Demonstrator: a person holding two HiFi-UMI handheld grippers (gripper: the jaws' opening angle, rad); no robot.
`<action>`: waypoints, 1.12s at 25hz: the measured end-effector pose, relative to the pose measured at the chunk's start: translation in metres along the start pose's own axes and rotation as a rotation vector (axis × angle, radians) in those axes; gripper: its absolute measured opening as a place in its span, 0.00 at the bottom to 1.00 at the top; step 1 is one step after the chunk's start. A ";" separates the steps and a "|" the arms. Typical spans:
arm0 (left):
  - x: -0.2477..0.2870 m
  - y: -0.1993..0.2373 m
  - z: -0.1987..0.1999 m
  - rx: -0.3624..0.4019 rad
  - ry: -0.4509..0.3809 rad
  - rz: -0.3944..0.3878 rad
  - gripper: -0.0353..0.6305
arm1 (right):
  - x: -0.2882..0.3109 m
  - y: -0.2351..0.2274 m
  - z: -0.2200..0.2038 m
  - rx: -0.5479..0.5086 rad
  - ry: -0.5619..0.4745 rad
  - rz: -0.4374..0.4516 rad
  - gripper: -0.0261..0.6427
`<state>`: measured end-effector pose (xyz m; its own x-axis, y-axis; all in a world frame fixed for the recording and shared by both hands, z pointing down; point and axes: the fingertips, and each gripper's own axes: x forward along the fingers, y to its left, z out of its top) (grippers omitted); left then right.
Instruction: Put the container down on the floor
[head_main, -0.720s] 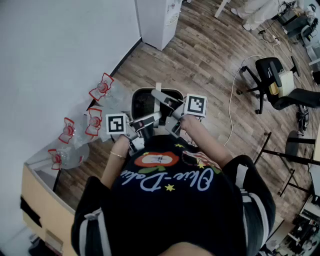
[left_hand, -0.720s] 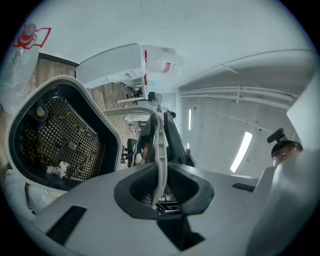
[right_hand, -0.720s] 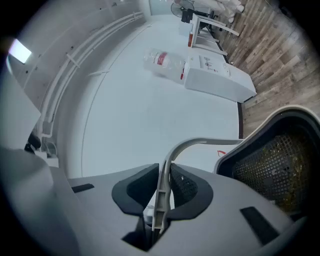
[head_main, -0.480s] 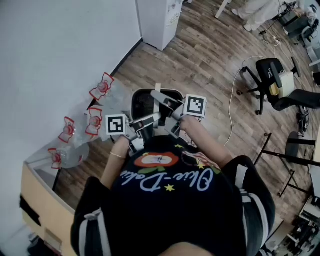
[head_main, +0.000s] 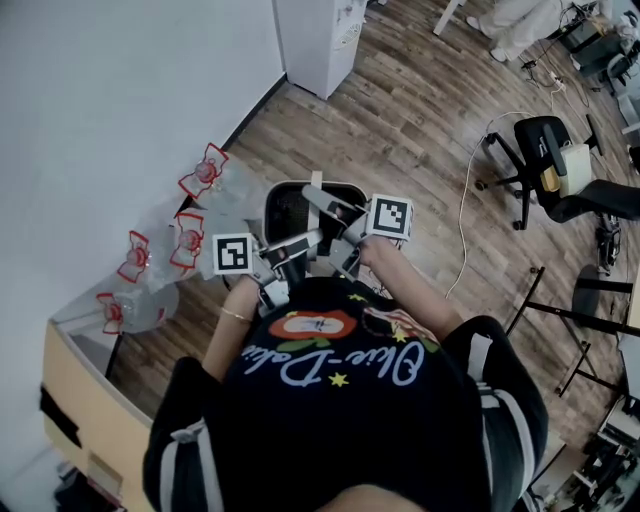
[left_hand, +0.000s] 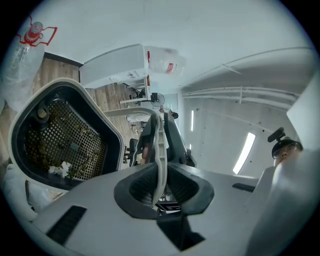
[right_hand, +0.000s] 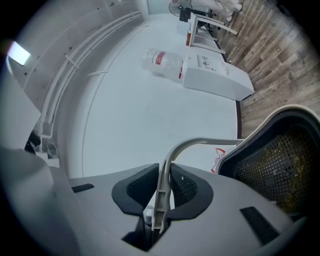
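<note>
My left gripper (left_hand: 161, 186) has its jaws pinched onto a thin pale handle (left_hand: 159, 145), which rises straight up from between the pads. Just left of it is the container (left_hand: 111, 134), white-rimmed and dark inside, with a mesh basket (left_hand: 75, 145) holding bits of debris. Far left, a clear bag with red print (left_hand: 31, 36) lies against the wall. A white cabinet (left_hand: 115, 65) stands further off.
</note>
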<state>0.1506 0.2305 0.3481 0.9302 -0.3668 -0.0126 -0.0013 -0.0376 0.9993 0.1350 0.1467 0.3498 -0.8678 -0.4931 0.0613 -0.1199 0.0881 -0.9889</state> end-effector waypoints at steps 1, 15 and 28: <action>-0.001 0.000 -0.001 -0.002 0.000 -0.003 0.11 | 0.000 0.000 -0.001 0.000 -0.001 0.005 0.11; -0.005 0.002 0.001 0.035 0.012 0.001 0.11 | 0.002 0.001 -0.002 -0.029 -0.010 -0.001 0.11; 0.004 0.010 -0.005 0.025 0.009 -0.009 0.11 | -0.009 -0.007 0.000 -0.038 -0.010 -0.011 0.11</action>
<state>0.1563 0.2336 0.3577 0.9334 -0.3582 -0.0211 -0.0021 -0.0644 0.9979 0.1439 0.1501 0.3567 -0.8613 -0.5032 0.0704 -0.1475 0.1151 -0.9823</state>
